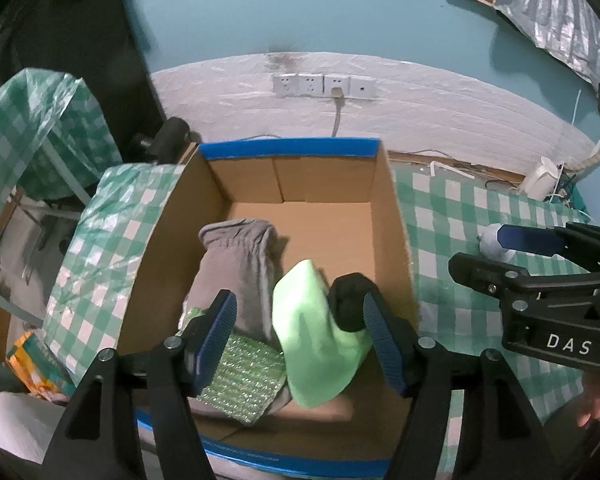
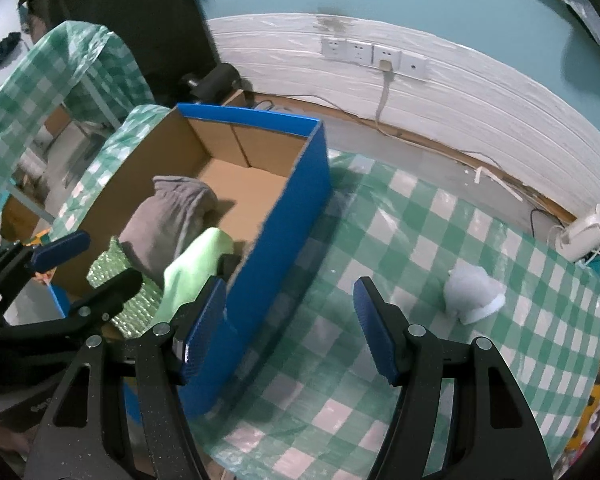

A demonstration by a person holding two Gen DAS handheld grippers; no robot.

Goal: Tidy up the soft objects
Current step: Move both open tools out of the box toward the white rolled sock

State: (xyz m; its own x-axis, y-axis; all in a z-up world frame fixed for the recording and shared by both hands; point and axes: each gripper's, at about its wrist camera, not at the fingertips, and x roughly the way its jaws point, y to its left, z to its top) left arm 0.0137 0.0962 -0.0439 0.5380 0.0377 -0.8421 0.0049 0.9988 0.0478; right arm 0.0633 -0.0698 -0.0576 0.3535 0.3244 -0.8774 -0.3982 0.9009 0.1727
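An open cardboard box [image 1: 392, 208] with blue outer walls [image 2: 284, 240] stands on the checked table. Inside lie a grey cloth [image 1: 236, 264], a sparkly green sponge cloth [image 1: 240, 376], a pale green cloth [image 1: 312, 340] and a black soft lump [image 1: 350, 304]. My left gripper [image 1: 300, 336] hangs over the box's near end, open; the pale green cloth droops between its pads, close to the right one, and is not pinched. My right gripper [image 2: 288, 332] is open and empty over the table, right beside the box's blue wall. A white fluffy item [image 2: 472, 292] lies on the table to its right.
The green-and-white checked tablecloth [image 2: 400, 240] runs right of the box. A white kettle-like appliance [image 2: 580, 236] stands at the far right corner. Wall sockets [image 1: 324, 86] with a cable sit behind the box. A second covered table [image 2: 60, 72] stands at left.
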